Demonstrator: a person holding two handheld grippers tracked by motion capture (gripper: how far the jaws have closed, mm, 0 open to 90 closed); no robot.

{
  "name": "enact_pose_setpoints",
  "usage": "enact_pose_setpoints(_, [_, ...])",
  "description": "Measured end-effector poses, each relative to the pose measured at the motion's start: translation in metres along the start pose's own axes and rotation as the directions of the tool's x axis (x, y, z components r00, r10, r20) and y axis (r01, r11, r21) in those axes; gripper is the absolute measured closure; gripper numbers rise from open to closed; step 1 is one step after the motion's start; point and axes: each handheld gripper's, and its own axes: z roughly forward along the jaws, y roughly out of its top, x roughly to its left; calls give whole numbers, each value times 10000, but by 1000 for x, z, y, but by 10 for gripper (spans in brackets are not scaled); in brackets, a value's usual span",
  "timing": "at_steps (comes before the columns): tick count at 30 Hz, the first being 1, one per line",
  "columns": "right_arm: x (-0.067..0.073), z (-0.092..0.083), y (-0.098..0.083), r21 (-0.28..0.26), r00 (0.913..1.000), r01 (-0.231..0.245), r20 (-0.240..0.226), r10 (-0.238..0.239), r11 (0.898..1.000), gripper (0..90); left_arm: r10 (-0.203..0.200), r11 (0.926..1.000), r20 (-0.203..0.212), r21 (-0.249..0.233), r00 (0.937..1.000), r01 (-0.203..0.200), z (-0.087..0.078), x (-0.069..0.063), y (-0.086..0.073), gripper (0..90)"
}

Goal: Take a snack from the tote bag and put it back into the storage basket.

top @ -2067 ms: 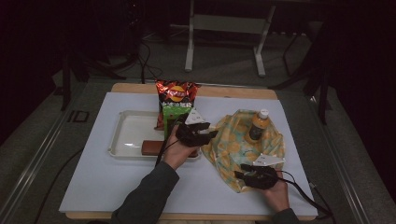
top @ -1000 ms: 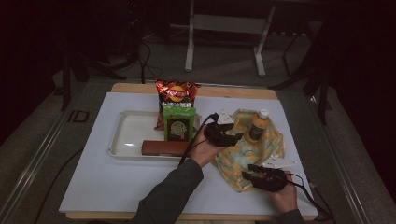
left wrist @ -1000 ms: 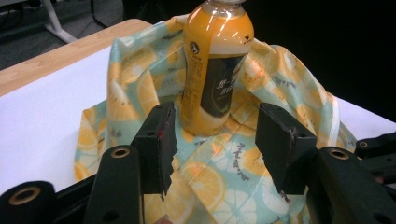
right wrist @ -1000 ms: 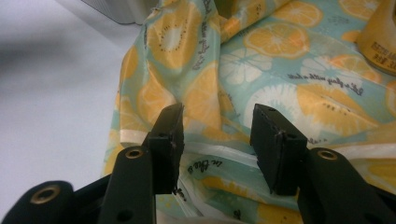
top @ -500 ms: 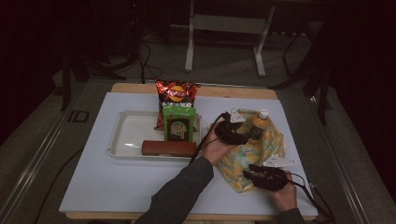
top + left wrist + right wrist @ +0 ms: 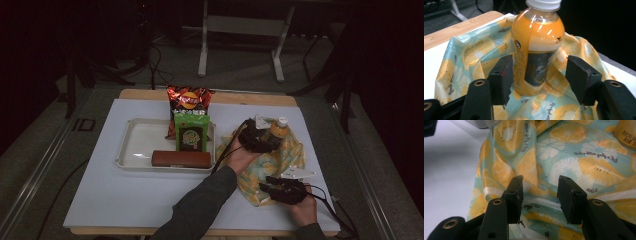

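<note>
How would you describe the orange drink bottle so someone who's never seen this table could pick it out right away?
Look to the right half of the white table, where a citrus-print bag lies crumpled. The bottle stands upright on that bag, between the open jaws of the left gripper. Its orange liquid, white cap and dark label set it apart from the snack packs by the tray.

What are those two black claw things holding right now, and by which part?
Nothing is held. The left gripper stands open around the lower part of the orange juice bottle, pads clear of it. The right gripper stands open over the fruit-print bag.
</note>
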Motion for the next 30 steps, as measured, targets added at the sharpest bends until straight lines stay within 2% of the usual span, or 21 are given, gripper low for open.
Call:
enact_pose_setpoints(9, [0, 1, 0, -9, 10000, -19, -43, 19, 10000, 553, -380, 9992, -529, -171, 9979, 372, 14, -1, 3, 249])
enact_pose_setpoints(10, [0, 1, 0, -6, 10000, -18, -34, 18, 10000, 553, -474, 9987, -473, -214, 9978, 464, 15, 0, 3, 241])
enact_pose_setpoints(21, [0, 1, -1, -11, 10000, -44, -65, 44, 10000, 552, -269, 9996, -602, -34, 9978, 268, 30, -8, 9, 234])
enact_pose_setpoints(30, [0, 0, -1, 0, 10000, -35, -56, 35, 10000, 551, -384, 9991, -892, 165, 9953, 400, 46, -11, 12, 213])
